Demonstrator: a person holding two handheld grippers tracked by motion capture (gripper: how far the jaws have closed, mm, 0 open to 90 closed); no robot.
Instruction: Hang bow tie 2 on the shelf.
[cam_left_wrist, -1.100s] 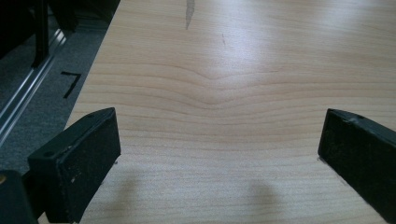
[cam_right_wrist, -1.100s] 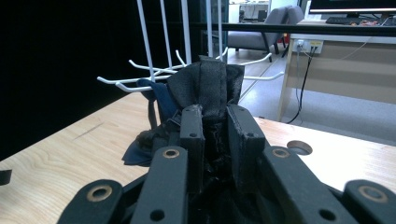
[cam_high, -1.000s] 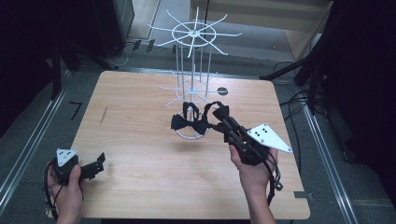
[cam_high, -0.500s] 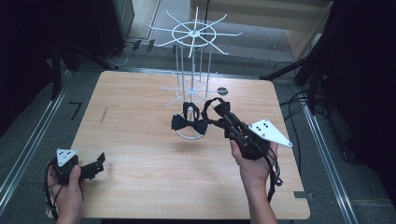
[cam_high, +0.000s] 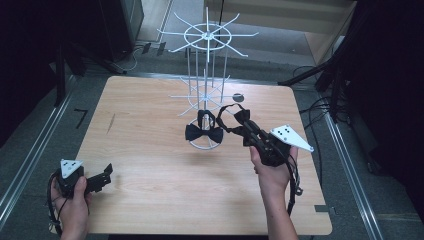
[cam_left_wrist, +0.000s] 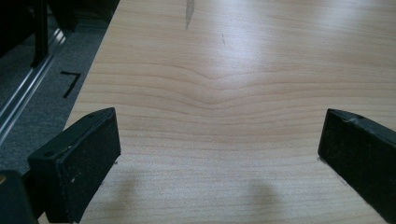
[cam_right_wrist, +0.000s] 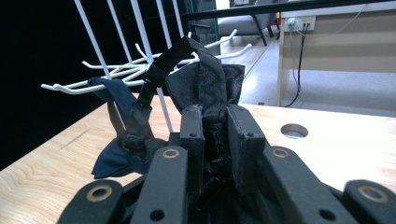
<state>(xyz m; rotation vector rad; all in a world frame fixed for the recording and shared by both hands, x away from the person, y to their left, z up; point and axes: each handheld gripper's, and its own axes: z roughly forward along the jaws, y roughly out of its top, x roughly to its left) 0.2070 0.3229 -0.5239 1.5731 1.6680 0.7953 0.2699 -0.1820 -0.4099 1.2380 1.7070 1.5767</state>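
Bow ties (cam_high: 204, 133) (two), one rack (cam_high: 206, 35)

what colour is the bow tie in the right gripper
Black bow tie, clamped in the right gripper; clearest in the right gripper view.

Bare table (cam_high: 150, 165) between both hands: free passage. Centre-back blocked by white wire rack (cam_high: 206, 75), arms spreading at two levels, a bow tie (cam_high: 204, 132) hanging at its base ring. Small hole (cam_high: 238, 97) just right of rack.

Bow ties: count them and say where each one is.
2. One dark bow tie hangs low on the white wire rack, just above its base ring. The other bow tie is clamped in the right gripper beside the rack.
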